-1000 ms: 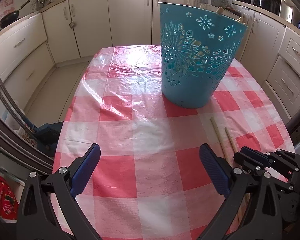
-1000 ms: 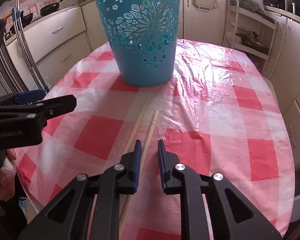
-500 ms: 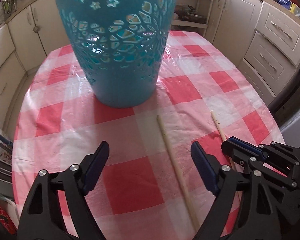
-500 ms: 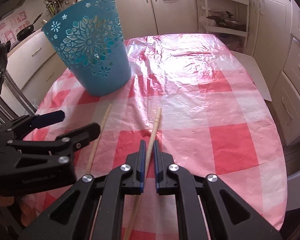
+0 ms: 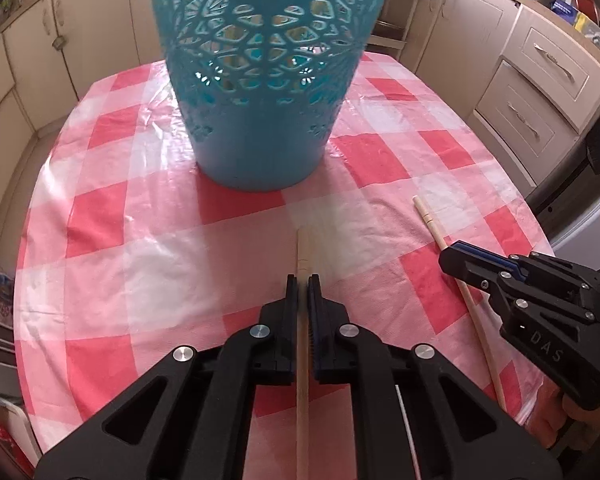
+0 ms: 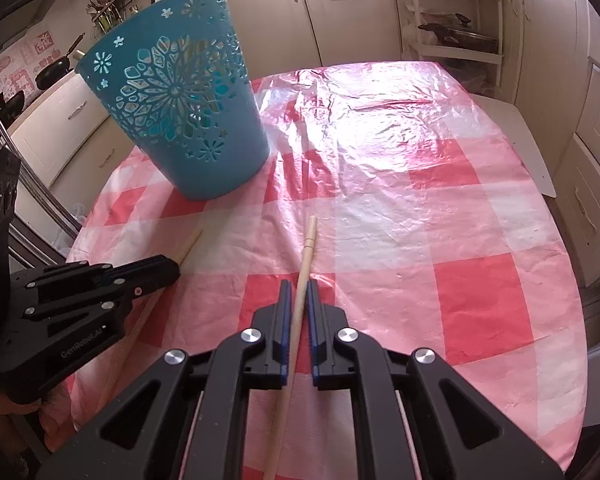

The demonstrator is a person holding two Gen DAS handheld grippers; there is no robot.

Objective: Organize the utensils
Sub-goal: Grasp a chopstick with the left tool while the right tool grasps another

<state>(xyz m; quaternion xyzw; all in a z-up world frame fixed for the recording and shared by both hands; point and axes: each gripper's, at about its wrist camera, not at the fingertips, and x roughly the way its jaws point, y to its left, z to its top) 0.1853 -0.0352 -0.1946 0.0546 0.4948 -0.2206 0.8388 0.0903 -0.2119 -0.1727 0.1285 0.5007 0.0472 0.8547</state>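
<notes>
Between the pads of the left gripper (image 5: pixel 303 280) runs a pale wooden chopstick (image 5: pixel 302 344); the jaws are drawn in tight against its sides, pinching it along its upper stretch. Its blunt end pokes out a little past the fingertips, and the rest passes back under the gripper body toward the camera. It lies low over the red-and-white checked tablecloth (image 5: pixel 112 248); whether it touches the cloth cannot be told.

Off to the right of that tool, the right gripper (image 5: pixel 446 258) comes in from the side, a hand (image 5: pixel 580 420) wrapped round its handle at the lower right edge. From its own camera, the right gripper (image 6: pixel 298 286) is likewise pressed together on a second chopstick (image 6: pixel 296 320), which slants between the blue pads, its grooved end sticking out ahead of the fingertips and its long shaft running back beneath the body. In this view the left gripper (image 6: pixel 172 268) sits to the left and slightly ahead, with the end of its chopstick (image 6: pixel 190 244) showing beyond its tip.

Farther ahead of both tools stands a teal plastic basket (image 5: pixel 268 80), upright on the cloth, its wall cut through with a flower pattern. From the left gripper it is straight ahead; from the right gripper (image 6: pixel 180 104) it is ahead and to the left. Pale sticks show through its cut-outs and above its rim.

Beyond the table are cream kitchen cabinets (image 6: pixel 340 20) and drawers (image 5: pixel 540 92).
</notes>
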